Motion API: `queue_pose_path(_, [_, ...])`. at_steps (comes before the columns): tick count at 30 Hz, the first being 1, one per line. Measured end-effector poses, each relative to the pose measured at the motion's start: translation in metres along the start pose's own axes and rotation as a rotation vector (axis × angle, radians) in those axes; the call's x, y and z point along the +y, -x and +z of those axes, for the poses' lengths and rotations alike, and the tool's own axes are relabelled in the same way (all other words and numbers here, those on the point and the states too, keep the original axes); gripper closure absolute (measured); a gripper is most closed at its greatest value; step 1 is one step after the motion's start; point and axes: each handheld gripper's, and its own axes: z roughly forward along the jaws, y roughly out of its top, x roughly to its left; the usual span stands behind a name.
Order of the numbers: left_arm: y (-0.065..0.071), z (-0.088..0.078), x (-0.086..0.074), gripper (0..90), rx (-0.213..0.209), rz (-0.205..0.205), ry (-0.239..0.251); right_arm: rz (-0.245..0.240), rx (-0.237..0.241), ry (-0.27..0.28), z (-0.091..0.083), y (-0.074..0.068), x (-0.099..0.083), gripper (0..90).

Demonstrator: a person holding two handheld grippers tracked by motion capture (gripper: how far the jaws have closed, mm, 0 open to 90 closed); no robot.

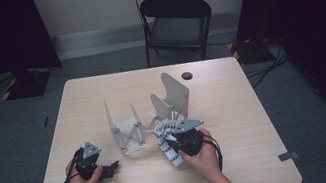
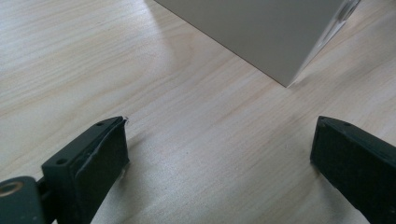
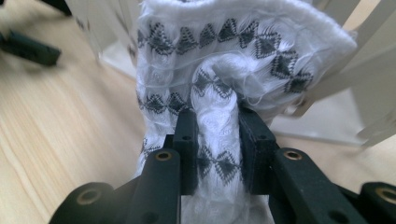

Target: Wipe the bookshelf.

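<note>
Jaws of the right gripper (image 3: pixel 215 135) stand narrow and pinch a fold of white cloth (image 3: pixel 233 60) patterned with small black diamonds; the fabric bulges up between the two black pads and spreads wider beyond them. From the high view the same right gripper (image 1: pixel 176 142) sits at the near right of the desk (image 1: pixel 235 109), and the cloth (image 1: pixel 166 141) hangs from it as a band whose long axis runs from the near end, low by the hand, up and away toward the rack. So the cloth lies straight ahead of these jaws, already in their hold, with its free part draped on the far side.

Just beyond stands the grey folding rack (image 1: pixel 155 115), its upright plates joined by a scissor lattice; the cloth's far end reaches the foot of the right-hand plates, though whether it touches them I cannot tell. The coming move seems to turn on this: the cloth must travel away from the person, toward the rack.

Jaws of the left gripper (image 2: pixel 219 154) stand wide with bare desk between them, a rack plate (image 2: pixel 261 32) ahead. Near the left edge in the high view, the left gripper (image 1: pixel 103 169) is farther from the cloth.
</note>
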Motion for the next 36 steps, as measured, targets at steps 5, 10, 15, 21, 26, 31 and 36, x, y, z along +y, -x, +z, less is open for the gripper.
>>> queue_pose_path(5, [0.000,0.000,0.000,3.8,0.000,0.001,0.000,0.007,0.013,-0.051,0.010,-0.001,-0.016,70.0])
queue_pose_path(10, [0.000,0.000,0.000,3.8,0.000,0.001,-0.001,0.011,0.024,-0.074,0.011,0.000,-0.024,69.0])
queue_pose_path(15, [0.000,0.000,0.000,3.7,0.000,0.001,0.000,0.025,0.057,-0.077,0.002,0.003,-0.036,68.7])
queue_pose_path(21, [0.000,0.000,0.000,3.7,0.001,0.001,-0.001,0.014,0.046,-0.072,-0.013,0.005,-0.035,70.3])
queue_pose_path(26, [0.000,0.000,0.000,3.7,0.001,0.001,-0.001,0.014,0.032,0.007,-0.033,0.006,-0.020,71.5])
queue_pose_path(31, [0.000,0.000,0.000,3.7,0.001,0.001,-0.001,-0.006,-0.001,0.141,-0.058,0.006,0.018,72.2])
queue_pose_path(36, [0.000,0.000,0.000,3.7,0.000,0.001,0.000,-0.044,0.002,0.154,-0.049,-0.003,0.045,72.0])
